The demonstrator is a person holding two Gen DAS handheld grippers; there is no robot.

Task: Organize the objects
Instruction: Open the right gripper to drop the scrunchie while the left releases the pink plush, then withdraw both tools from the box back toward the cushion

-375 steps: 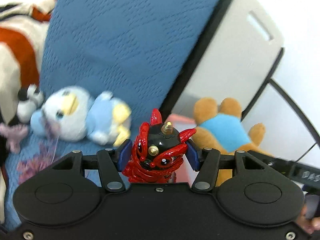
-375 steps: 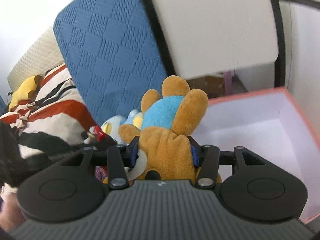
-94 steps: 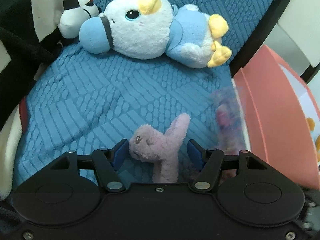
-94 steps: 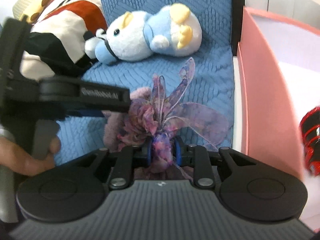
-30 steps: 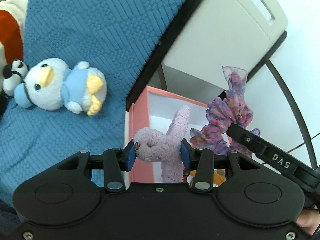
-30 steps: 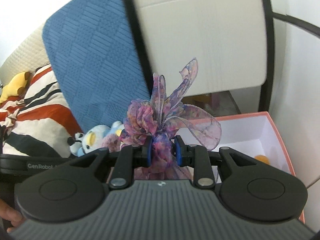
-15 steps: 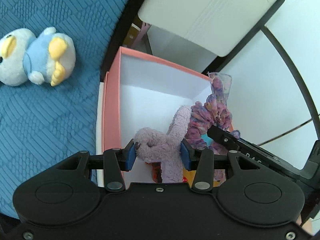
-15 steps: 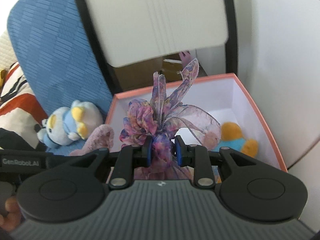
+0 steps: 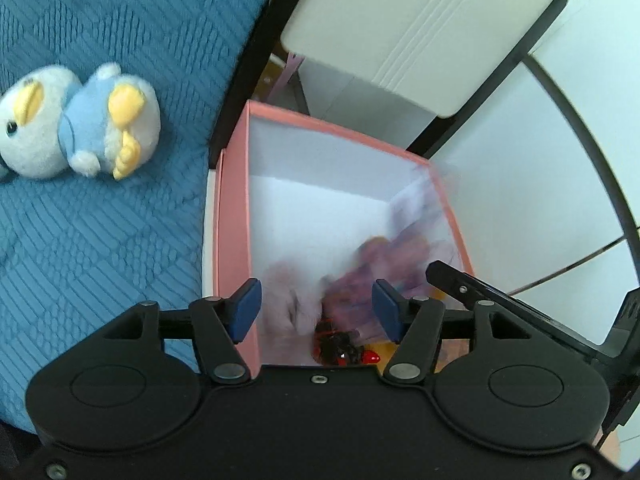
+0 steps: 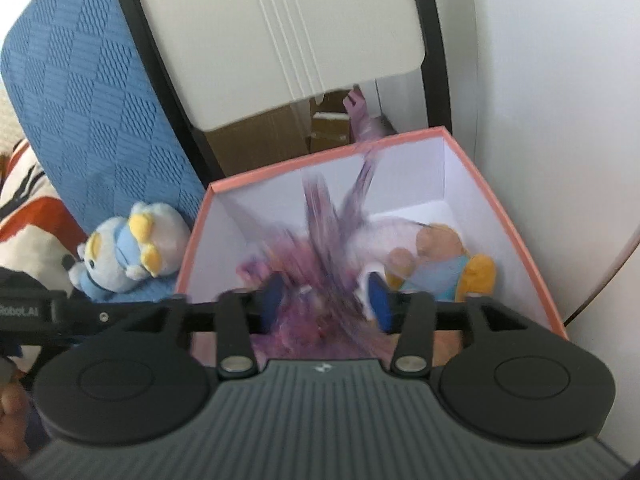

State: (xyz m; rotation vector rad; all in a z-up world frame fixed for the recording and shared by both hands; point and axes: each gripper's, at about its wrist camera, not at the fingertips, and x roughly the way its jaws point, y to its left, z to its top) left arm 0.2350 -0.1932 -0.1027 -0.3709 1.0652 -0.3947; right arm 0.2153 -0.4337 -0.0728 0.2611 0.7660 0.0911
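Observation:
A pink box (image 9: 234, 216) with a white inside stands beside the blue cushion (image 9: 100, 208); it also shows in the right wrist view (image 10: 520, 256). My left gripper (image 9: 316, 310) is open above the box, and the pale purple plush (image 9: 286, 304) is a blur falling from it. My right gripper (image 10: 326, 296) is open over the box, and the purple ribbon bow (image 10: 320, 248) is a blur dropping between its fingers. A red and black figure (image 9: 340, 350) and the orange plush in a blue shirt (image 10: 444, 264) lie in the box.
A white and blue penguin plush (image 9: 76, 120) lies on the cushion left of the box, also in the right wrist view (image 10: 128, 248). A white chair back with a black frame (image 10: 288, 40) rises behind the box. A striped blanket (image 10: 24, 232) lies far left.
Both grippers have opened over the box. The purple plush has left the left gripper and the ribbon bow has left the right one; both are falling into the box.

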